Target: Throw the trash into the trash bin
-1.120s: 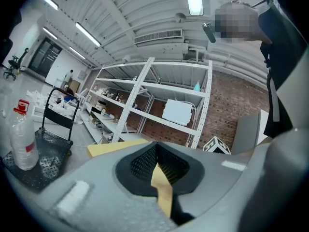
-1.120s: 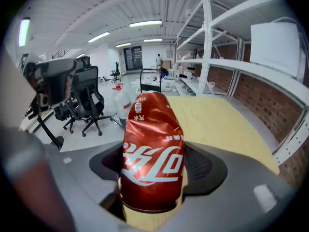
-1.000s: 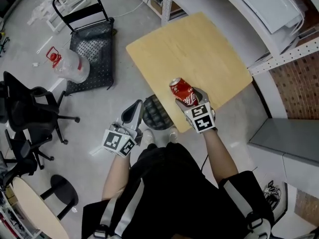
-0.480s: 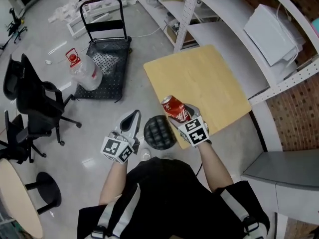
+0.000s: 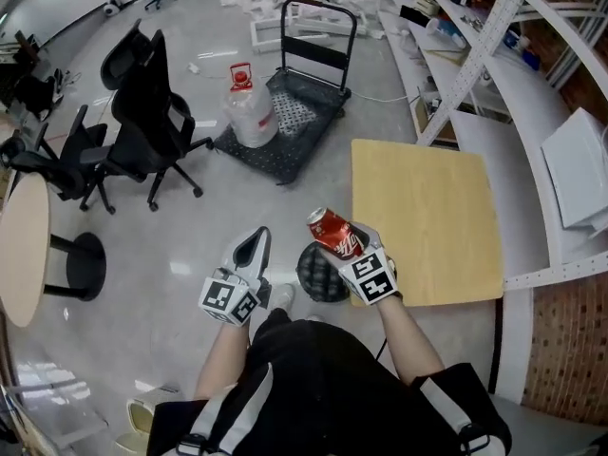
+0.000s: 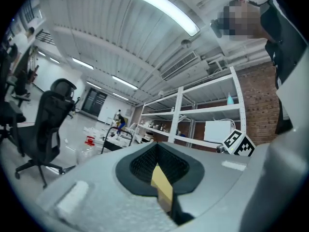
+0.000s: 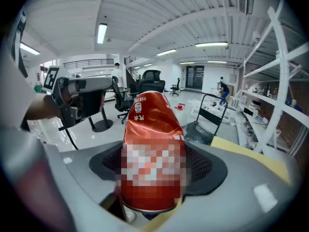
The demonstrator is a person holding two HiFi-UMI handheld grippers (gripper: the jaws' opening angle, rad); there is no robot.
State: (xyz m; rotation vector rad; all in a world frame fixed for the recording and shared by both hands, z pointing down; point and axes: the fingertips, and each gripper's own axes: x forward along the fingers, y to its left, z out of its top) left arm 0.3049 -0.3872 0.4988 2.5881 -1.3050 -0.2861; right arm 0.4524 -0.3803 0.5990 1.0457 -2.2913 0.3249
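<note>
Jaws of the right gripper (image 5: 348, 239) pinch a dented red can (image 7: 153, 129) low on its body, centre frame beside the mesh bin (image 5: 318, 275); likely light, thin-walled, slick. Left gripper (image 5: 252, 247) jaws are pressed together.

The red soda can (image 5: 332, 230) — dented and crumpled toward its top — is sitting tilted, clamped between the jaws of the right hand-held gripper (image 5: 344, 242). The trash bin (image 5: 318, 275) — round, black mesh — is standing on the floor (image 5: 190, 245) just beside it.
</note>
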